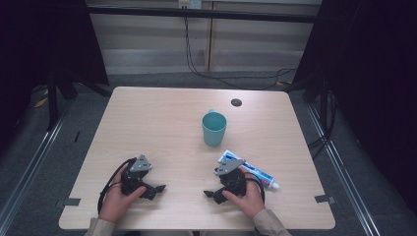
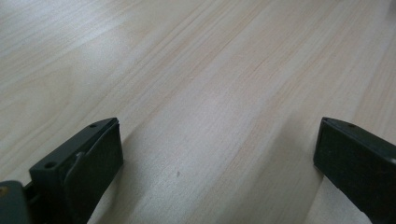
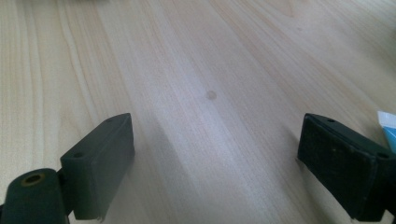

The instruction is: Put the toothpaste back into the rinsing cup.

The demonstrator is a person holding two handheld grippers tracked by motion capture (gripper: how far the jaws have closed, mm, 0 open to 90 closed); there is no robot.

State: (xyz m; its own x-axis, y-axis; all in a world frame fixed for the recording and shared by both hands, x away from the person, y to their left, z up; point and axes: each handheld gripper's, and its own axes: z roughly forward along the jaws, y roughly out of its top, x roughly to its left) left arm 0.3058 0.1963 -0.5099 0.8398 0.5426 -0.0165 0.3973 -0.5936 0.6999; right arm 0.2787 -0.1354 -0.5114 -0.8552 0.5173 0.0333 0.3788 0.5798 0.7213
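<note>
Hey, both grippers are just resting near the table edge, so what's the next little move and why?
Probably swing the right gripper toward the toothpaste tube lying just beside it. Its jaws stand open with nothing between them, the tube is the nearest thing, and the teal cup stands upright farther up the table.

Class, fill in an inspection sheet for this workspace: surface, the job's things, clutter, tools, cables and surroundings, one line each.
Surface: pale wood-grain table, bare between the jaws in both gripper views; a dark round hole near its far edge.
Job's things: white and blue toothpaste tube with a white cap lying flat beside the right tool; upright teal plastic cup beyond it, apart from the tube.
Clutter: nothing seen.
Tools: left tool and right tool both rest low on the table, jaws wide open, nothing between them.
Cables: black cable loop at the left tool; black cables on the floor behind the table.
Surroundings: grey carpet, dark curtains at the sides.
</note>
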